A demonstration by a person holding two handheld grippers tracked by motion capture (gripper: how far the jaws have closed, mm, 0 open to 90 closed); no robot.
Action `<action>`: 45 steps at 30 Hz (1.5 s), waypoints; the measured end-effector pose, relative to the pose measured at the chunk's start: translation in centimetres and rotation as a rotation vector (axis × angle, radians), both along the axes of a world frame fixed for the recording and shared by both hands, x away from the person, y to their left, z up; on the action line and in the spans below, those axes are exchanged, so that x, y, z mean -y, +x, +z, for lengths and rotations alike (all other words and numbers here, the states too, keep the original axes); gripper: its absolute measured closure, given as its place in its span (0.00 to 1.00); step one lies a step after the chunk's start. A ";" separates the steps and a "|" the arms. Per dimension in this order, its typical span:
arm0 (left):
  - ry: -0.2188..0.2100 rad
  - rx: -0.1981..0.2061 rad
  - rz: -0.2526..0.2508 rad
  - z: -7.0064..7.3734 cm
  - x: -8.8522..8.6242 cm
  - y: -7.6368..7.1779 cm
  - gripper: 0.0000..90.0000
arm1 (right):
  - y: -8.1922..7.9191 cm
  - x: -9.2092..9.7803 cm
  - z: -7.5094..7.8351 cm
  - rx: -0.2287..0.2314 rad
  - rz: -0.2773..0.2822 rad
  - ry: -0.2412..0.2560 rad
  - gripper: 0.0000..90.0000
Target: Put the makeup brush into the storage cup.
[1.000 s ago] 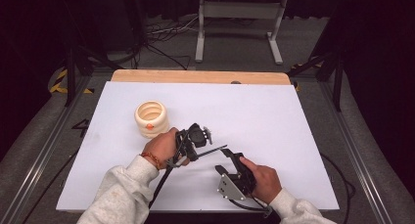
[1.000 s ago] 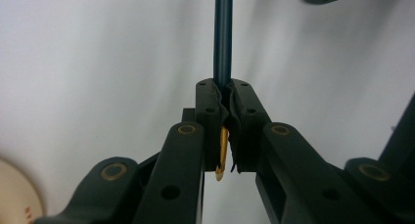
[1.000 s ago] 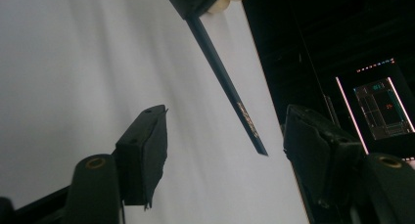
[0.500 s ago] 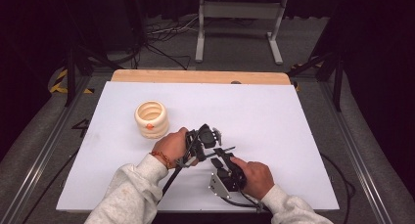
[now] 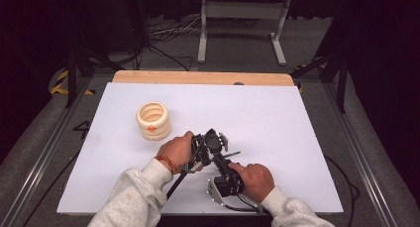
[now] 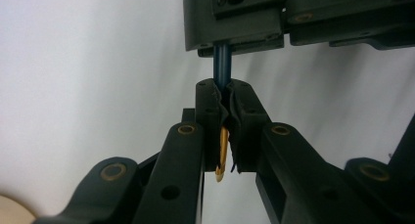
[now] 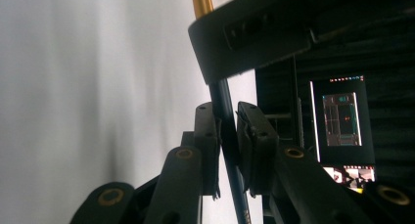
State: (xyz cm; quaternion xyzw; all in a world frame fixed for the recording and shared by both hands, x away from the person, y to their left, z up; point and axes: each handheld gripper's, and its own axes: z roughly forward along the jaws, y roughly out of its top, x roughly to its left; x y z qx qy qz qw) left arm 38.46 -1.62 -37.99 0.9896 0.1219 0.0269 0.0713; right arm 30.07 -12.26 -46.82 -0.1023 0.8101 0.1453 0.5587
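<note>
Both grippers met near the front middle of the white table [image 5: 297,118], almost nose to nose. The left gripper [image 6: 224,136] had its jaws pressed together on a pen [image 6: 222,72], a slim thing with a dark blue barrel and a gold end. In the left gripper view the gold end [image 6: 222,155] poked out below the pads toward the camera, and the blue barrel ran up from the jaws into the black body of the other gripper. The right gripper [image 7: 228,136] also straddled the pen [image 7: 226,116]: its two pads stood on either side of the dark barrel, the left pad against it (a thin gap seemed to remain at the right pad, hard to judge), so I could not tell whether it was truly clamped. Past those jaws the gold part [image 7: 200,3] showed beyond the left gripper's body.

From the high view the person's left hand [image 5: 176,150] held its gripper [image 5: 210,143] just in front of the right hand [image 5: 255,180] and its gripper [image 5: 225,167]; the pen itself was too small to make out there, up between the two tools, off the table surface. A cream ribbed cup [image 5: 153,120] with an orange spot stood on the table to the left, near the left hand but not touching. A monitor [image 7: 342,119] glowed in the dark behind, seen in the right gripper view.
</note>
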 end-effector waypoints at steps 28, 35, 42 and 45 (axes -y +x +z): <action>-0.358 0.192 0.053 0.5 -7.8 -3.0 0.65 | 1.0 1.3 0.8 -0.140 -0.068 0.100 0.94; -0.440 0.285 0.093 -0.5 -11.6 -3.9 0.50 | 1.6 2.2 1.6 -0.200 -0.079 0.187 0.94; -0.532 0.369 0.178 -1.9 -15.0 -5.0 0.25 | 1.9 2.7 2.2 -0.244 -0.073 0.245 0.93; -0.571 0.390 0.220 -2.5 -16.2 -5.4 0.17 | 2.0 2.8 2.4 -0.272 -0.068 0.301 0.93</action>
